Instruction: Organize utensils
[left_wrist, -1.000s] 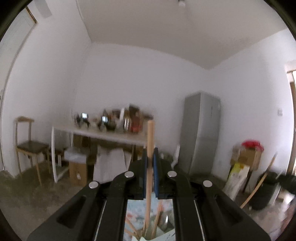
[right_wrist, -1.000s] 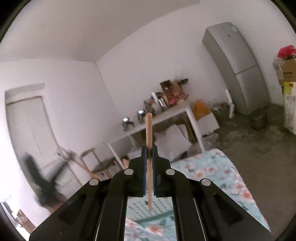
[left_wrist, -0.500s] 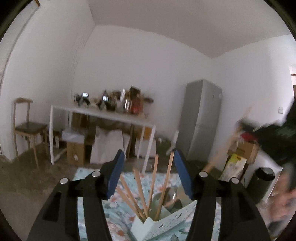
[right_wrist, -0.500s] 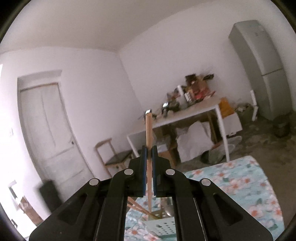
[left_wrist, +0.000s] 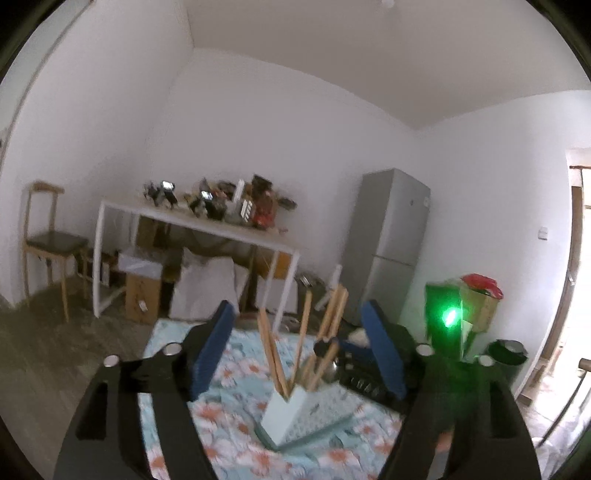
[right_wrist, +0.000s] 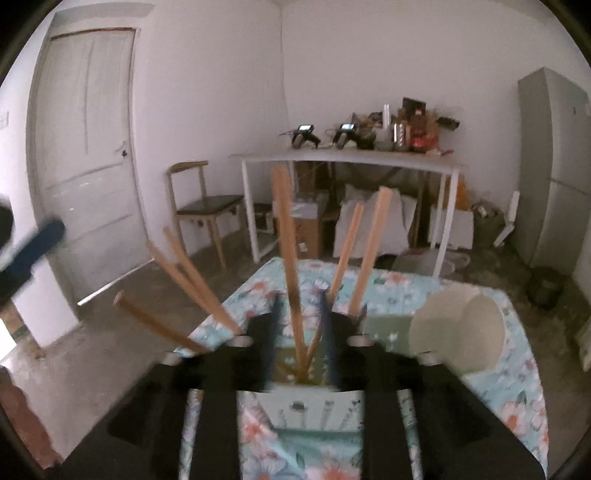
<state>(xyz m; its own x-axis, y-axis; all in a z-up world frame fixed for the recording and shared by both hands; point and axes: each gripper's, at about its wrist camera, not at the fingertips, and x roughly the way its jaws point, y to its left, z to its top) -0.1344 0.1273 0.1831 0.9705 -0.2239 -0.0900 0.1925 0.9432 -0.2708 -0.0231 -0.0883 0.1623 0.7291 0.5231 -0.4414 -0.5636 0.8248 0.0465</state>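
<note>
**Chopsticks dropping into the holder**

The left claw (left_wrist: 299, 354) is opening wide and holding nothing; its blue pads are standing well apart on either side of the holder (left_wrist: 295, 406), without touching it. The holder, a pale perforated box, is sitting on the flowered desk (left_wrist: 229, 413) with the chopsticks (left_wrist: 271, 354) standing in it, fanning outward and leaning on its rim.

The right claw (right_wrist: 300, 332) is opening too, right above the holder. One chopstick (right_wrist: 288, 258) is standing between its jaws, tip down in the box; the pads look clear of it, so it is probably being let go.

The sticks are looking light, stiff and smooth, likely wood, so they are apt to slip or swing in a loose pinch. The upper half of a stick, above the rim, is the best place to pinch. The holder is looking light as well and could tip if nudged. A white cup (right_wrist: 458, 332) is lying on its side just beside it.
</note>
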